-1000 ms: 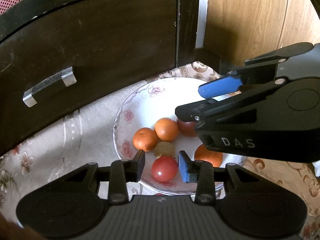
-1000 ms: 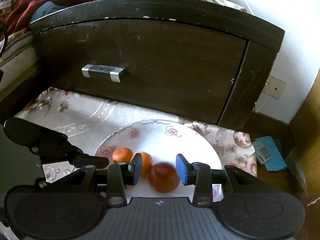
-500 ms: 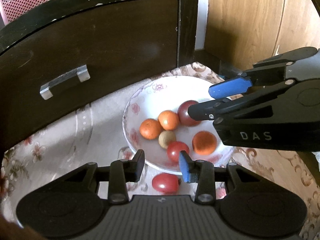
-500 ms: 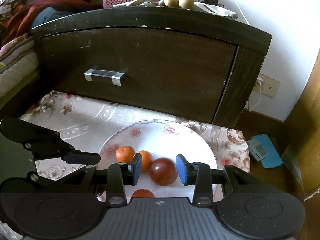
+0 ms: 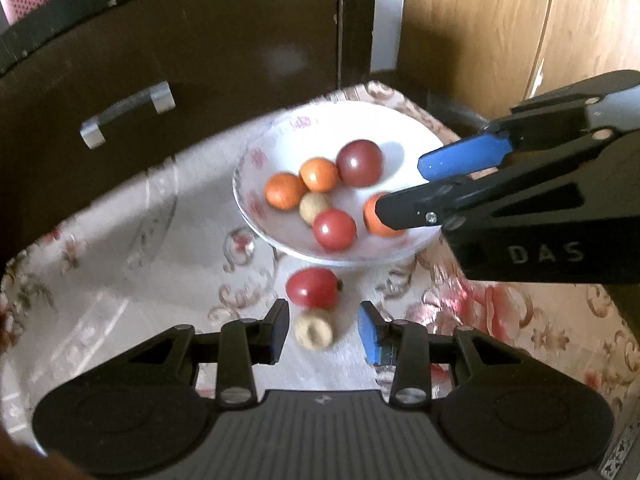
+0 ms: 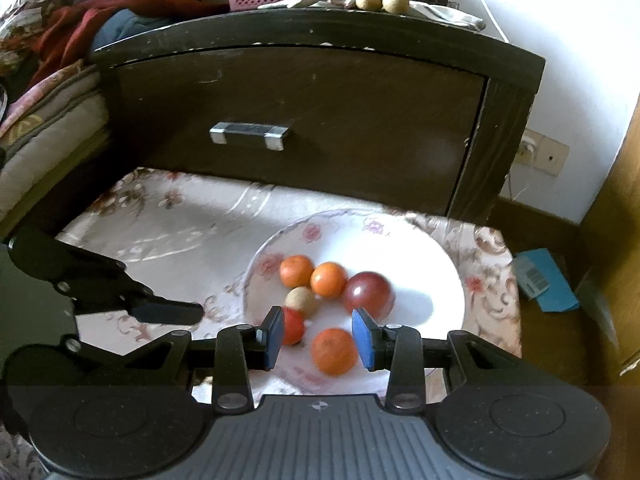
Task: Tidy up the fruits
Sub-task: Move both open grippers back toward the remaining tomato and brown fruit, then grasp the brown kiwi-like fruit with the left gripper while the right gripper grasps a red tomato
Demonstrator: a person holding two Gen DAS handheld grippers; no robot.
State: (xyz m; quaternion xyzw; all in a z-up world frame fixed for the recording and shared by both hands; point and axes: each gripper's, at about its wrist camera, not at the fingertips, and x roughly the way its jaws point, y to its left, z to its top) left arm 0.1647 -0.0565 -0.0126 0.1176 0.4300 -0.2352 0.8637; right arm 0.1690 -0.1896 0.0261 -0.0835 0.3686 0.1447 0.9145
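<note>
A white floral plate [image 5: 280,240] [image 6: 432,256] on the patterned cloth holds two small oranges [image 5: 285,191], a dark red plum [image 5: 359,163] [image 6: 368,291], a tan round fruit [image 5: 314,207], a red tomato [image 5: 334,229] and a third orange [image 6: 333,351]. A second red tomato [image 5: 312,288] and a tan fruit [image 5: 314,331] lie on the cloth in front of the plate. My left gripper [image 5: 323,332] is open and empty, above the tan fruit. My right gripper [image 6: 319,336] is open and empty over the plate's near side, above the third orange.
A dark wooden drawer front [image 6: 304,120] with a metal handle [image 6: 250,135] stands just behind the plate. A wooden panel [image 5: 500,32] is on the right. A blue packet [image 6: 546,280] lies on the floor beyond the cloth's right edge. Bedding [image 6: 44,92] is piled at left.
Both grippers have drawn back and up from the plate. The plum that sat between my right fingers now lies in the plate. A tomato and a tan fruit have come into view on the cloth.
</note>
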